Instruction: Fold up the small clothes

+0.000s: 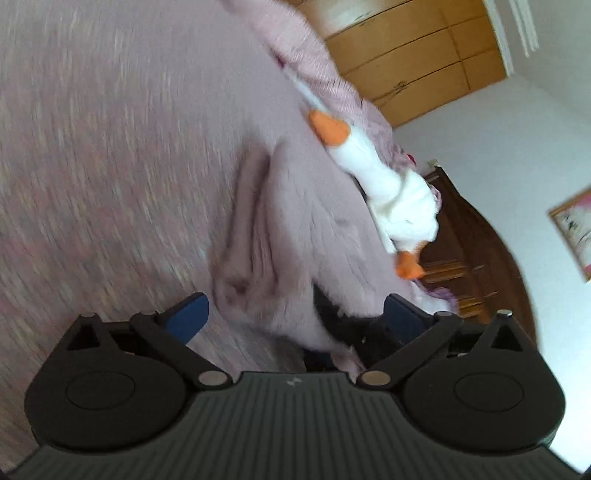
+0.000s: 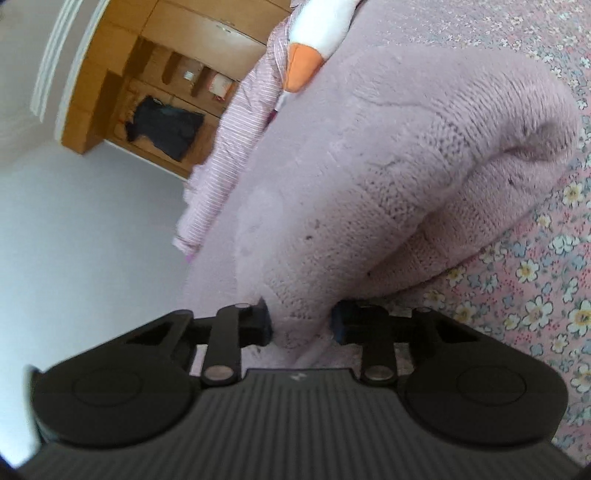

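Sweater (image 2: 406, 177), pale pink knit, fills the middle of the right wrist view, bunched up and lifted off the floral bedspread (image 2: 535, 295). Right tool (image 2: 301, 325) is pinched in on its lower edge, cloth squeezed between the blue pads. In the left wrist view the left tool (image 1: 295, 314) sits wide apart, with sweater fabric (image 1: 280, 236) lying between the fingers; can't tell if it's really gripping. White plush goose (image 1: 388, 192) sits center right.

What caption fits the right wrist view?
Right tool pinching the edge of a lilac knitted garment above a floral bedsheet, stuffed goose behind.
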`<state>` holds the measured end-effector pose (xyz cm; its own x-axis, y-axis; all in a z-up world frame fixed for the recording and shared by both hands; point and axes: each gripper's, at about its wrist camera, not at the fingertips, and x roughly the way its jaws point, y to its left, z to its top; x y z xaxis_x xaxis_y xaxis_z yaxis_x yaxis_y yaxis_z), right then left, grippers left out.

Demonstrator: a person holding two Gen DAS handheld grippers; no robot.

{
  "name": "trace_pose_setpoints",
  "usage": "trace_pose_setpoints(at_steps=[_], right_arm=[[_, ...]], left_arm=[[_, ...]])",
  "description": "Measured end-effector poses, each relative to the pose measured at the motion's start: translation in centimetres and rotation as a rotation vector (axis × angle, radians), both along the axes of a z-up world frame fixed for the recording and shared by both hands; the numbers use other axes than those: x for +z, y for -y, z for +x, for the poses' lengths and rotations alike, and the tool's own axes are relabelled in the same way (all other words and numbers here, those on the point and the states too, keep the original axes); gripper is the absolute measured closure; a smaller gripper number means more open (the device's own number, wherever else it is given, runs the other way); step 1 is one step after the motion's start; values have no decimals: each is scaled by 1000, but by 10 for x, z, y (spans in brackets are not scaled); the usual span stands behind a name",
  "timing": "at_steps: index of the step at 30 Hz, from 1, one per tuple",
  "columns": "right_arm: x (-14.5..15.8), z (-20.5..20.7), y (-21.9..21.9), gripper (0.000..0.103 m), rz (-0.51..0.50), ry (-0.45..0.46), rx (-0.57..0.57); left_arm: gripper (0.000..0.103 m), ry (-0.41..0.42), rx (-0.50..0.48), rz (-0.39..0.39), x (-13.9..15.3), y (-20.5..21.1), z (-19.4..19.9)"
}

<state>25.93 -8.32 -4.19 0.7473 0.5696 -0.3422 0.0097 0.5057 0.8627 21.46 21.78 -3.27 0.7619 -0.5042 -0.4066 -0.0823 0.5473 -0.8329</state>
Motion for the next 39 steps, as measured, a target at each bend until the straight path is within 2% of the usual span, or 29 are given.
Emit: trace_pose_setpoints(at_steps=[2,7,11,16,18,20,22,24,28,32,36,39], right_arm=[[3,-1,11,71,88,-22,-10],[5,5,29,71,230,-79,0],[-2,-1,32,71,254,-117,14],[-13,-7,37,71,358,-153,0],[-14,-8,41,71,412,-160,-9],[-12,-6,44,71,450,-171,-16],[-7,-2,43,71,438,-170,-3],[-7,1,42,71,441,-182,0],[-10,2,39,71,464,-195,-6],[-19,-5,41,71,468,-205,-4],[-21,-7,44,71,455,-195,10],[-18,-6,45,71,438,-187,17]], left_arm=[[0,-10,-8,-37,-5,4,2],[0,-5,-5,-101,-16,19,11],[0,15,27,-139,-21,30,22],[0,1,39,-209,-28,36,44],[0,3,11,-210,-26,36,43],[0,6,0,-252,-29,31,27],[0,1,0,-317,-31,28,5],[0,-34,9,-365,-31,32,0],[0,-58,22,-431,-41,50,29],[0,-4,61,-435,-41,53,53],[0,39,64,-437,-43,43,54],[1,67,85,-371,-36,34,51]])
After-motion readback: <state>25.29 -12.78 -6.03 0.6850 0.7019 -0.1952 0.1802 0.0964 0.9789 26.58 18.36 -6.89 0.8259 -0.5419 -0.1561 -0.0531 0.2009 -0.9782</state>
